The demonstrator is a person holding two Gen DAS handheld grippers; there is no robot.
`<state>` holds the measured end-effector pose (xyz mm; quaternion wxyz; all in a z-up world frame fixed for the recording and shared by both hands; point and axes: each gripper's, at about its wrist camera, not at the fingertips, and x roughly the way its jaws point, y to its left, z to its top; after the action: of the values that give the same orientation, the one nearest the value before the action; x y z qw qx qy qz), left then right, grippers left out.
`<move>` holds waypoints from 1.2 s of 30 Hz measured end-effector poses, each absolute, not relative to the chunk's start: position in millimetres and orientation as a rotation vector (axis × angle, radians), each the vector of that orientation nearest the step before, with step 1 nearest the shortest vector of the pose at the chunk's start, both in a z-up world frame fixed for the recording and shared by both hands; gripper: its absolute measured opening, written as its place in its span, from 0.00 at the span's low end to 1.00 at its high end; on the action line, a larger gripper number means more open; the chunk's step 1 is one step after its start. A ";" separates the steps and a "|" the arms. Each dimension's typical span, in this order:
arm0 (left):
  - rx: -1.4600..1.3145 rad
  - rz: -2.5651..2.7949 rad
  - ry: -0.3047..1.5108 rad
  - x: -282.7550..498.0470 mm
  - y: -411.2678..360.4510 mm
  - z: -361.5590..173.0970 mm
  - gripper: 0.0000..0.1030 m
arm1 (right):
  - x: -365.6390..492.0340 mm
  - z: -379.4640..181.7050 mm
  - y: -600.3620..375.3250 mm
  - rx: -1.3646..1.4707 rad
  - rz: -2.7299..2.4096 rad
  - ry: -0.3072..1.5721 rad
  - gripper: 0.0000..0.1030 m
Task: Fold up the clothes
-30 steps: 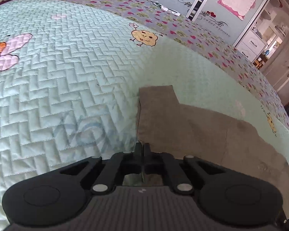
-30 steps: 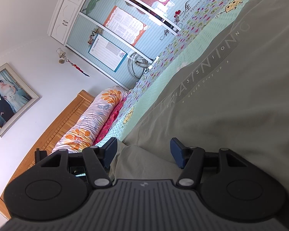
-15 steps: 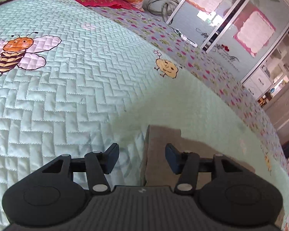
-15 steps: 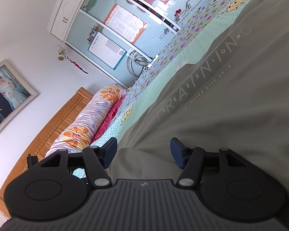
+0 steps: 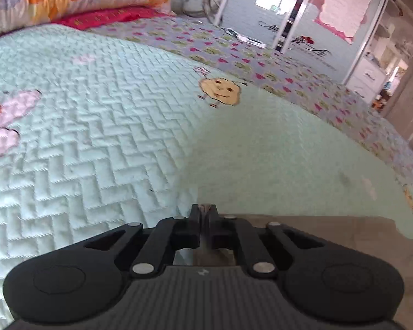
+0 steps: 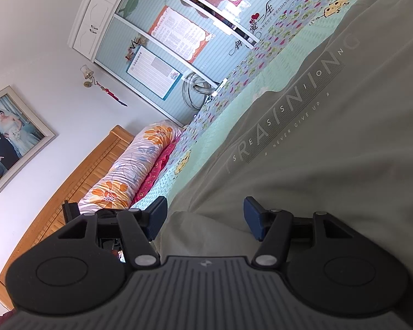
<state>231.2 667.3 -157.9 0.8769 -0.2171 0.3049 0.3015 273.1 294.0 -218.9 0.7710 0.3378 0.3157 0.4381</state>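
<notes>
Lying spread on the bed (image 5: 102, 143), over a pale green quilt (image 5: 275, 148) stitched in a herringbone pattern: a grey-brown shirt (image 6: 330, 143), printed with pale lettering (image 6: 286, 110) running diagonally across its chest in the right wrist view. Pinching an edge of that shirt (image 5: 344, 236) between closed fingers: the left tongs (image 5: 204, 212), with a sliver of cloth showing in the narrow slit at the tips and more cloth stretching off to the right just above the tool's body. Hanging wide apart over the shirt near a rounded fold of cloth: the right tongs (image 6: 205, 216), holding nothing, blue pads (image 6: 252, 221) facing each other across the gap, the left finger at the shirt's edge and the right finger over the fabric; hard telling whether the pads are touching the cloth. Showing on the quilt in the left wrist view: a yellow smiling cartoon patch (image 5: 220, 91) well beyond the tongs, and part of a pale pink wing patch (image 5: 5, 126) at the left edge. Lying at the head of the bed: a floral bolster (image 6: 129, 170) against a wooden headboard (image 6: 77, 176). Standing behind the bed: a wardrobe (image 6: 140, 27) with posters on its sliding doors. Hanging on the white wall: a framed photo (image 6: 11, 134).
</notes>
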 end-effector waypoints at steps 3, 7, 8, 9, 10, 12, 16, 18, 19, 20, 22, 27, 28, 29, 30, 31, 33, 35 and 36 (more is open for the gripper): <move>-0.364 0.654 0.630 247.1 670.0 -154.8 0.05 | 273.2 -218.1 295.8 0.725 0.954 0.684 0.61; -0.342 0.700 0.632 246.0 666.4 -159.1 0.21 | 273.2 -217.7 297.1 0.707 0.958 0.687 0.62; -0.358 0.748 0.606 237.7 664.5 -157.6 0.30 | 273.4 -217.7 297.2 0.707 0.959 0.687 0.62; -0.374 0.795 0.578 229.5 662.6 -156.1 0.47 | 273.6 -217.8 297.1 0.708 0.959 0.688 0.62; -0.403 0.799 0.564 219.7 659.3 -155.4 0.58 | 273.8 -217.9 297.1 0.709 0.960 0.688 0.62; -0.474 0.762 0.549 198.6 651.3 -155.1 0.59 | 274.3 -218.1 297.0 0.711 0.960 0.688 0.62; -0.614 0.685 0.516 156.4 635.1 -154.4 0.57 | 275.1 -218.5 296.5 0.714 0.961 0.690 0.62; -0.683 0.645 0.499 135.3 627.0 -154.1 0.57 | 275.2 -218.5 296.5 0.713 0.961 0.690 0.62; -0.707 0.596 0.520 134.1 619.0 -155.2 0.59 | 275.4 -218.6 296.4 0.713 0.962 0.690 0.62; -0.725 0.532 0.555 137.9 608.9 -157.1 0.59 | 275.6 -218.7 296.3 0.713 0.962 0.690 0.62; -0.758 0.553 0.590 140.5 595.2 -160.9 0.58 | 275.9 -218.9 296.0 0.714 0.962 0.690 0.62; -0.804 0.717 0.497 130.9 590.0 -161.5 0.61 | 276.6 -219.5 295.5 0.715 0.963 0.691 0.62; -0.795 0.730 0.503 132.9 589.1 -162.1 0.62 | 276.8 -219.6 295.4 0.715 0.964 0.691 0.62; -0.785 0.743 0.508 134.8 588.3 -162.7 0.63 | 276.9 -219.8 295.3 0.716 0.964 0.691 0.62; -0.776 0.756 0.514 136.7 587.5 -163.4 0.68 | 277.1 -219.9 295.2 0.716 0.964 0.691 0.62; -0.773 0.745 0.513 140.1 586.5 -163.8 0.70 | 277.2 -220.0 295.1 0.716 0.964 0.691 0.62; -0.782 0.663 0.507 149.6 590.1 -167.0 0.46 | 277.5 -220.2 294.9 0.717 0.965 0.691 0.62; -0.784 0.626 0.536 158.5 599.5 -171.2 0.04 | 277.6 -220.3 294.9 0.715 0.967 0.692 0.62; -0.779 0.617 0.545 160.7 604.5 -173.1 0.03 | 277.5 -220.0 295.0 0.711 0.971 0.694 0.62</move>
<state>160.7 604.5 -173.1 0.8436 -0.3690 0.2583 0.2925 277.5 295.0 -220.0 0.7683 0.3276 0.3197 0.4474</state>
